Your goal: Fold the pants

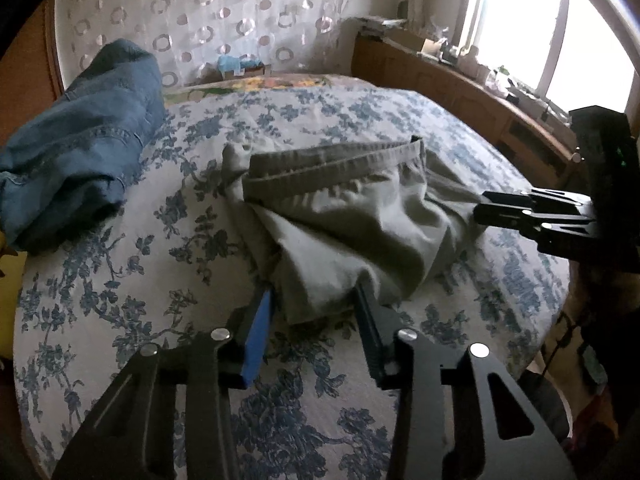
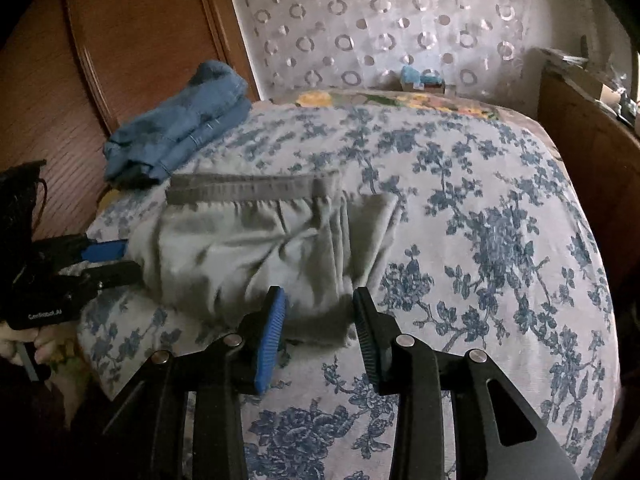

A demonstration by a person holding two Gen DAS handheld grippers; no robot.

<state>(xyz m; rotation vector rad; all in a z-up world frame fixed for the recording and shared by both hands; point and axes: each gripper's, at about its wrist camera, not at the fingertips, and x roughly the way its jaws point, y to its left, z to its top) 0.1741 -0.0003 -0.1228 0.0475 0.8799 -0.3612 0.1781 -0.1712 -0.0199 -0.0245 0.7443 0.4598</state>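
On bed: grey pants (image 1: pixel 344 216) bunched at centre, waistband at 12 o'clock of heap, hems toward both grippers.
Bed: floral cover (image 1: pixel 120 280) under everything.
Jeans: folded blue pile (image 1: pixel 80 152) at 10 o'clock of pants, well apart.
Left gripper (image 1: pixel 314 300): jaws partly apart, near edge of pants between them; pads not visibly pressing, so no hold yet.
Right gripper (image 2: pixel 320 304): jaws partly apart, straddling near corner of pants; cloth between tips, no clear pinch.
Step, by judgement: lining up to pinch near edge for a fold toward waistband.
Risk one: pinching only top layer, since heap is rumpled and layers overlap; lower layer would lag and fold would come out crooked.
Risk two: catching cover along with pants, because tips sit low against bed.
Risk three: uneven grips, one side at corner and other mid-edge, would skew crease.
Risk four: wide sweep toward 10 o'clock could disturb jeans.
Writing: small white word on left gripper body in right view, seemingly "Cenfrobot.AI", too blurred for certainty.
Other labels: none legible.
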